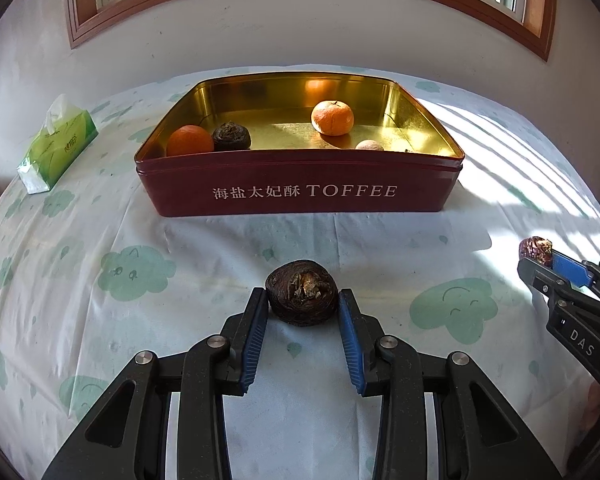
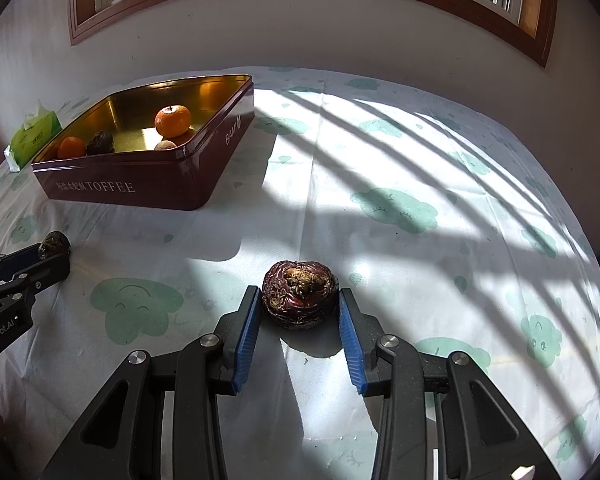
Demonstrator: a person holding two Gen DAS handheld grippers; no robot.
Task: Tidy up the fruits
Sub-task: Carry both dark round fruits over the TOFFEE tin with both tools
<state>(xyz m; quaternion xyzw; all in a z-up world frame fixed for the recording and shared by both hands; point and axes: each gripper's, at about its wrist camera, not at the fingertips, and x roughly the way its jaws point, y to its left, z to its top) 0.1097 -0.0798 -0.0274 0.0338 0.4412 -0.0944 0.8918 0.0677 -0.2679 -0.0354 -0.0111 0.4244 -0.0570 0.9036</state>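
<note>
Gripping a dark brown water chestnut between its blue-padded jaws, the left gripper hovers above the cloud-print desk. The right gripper pinches a second chestnut. Behind them, a red toffee tin holds two oranges, a chestnut and a pale fruit.
</note>
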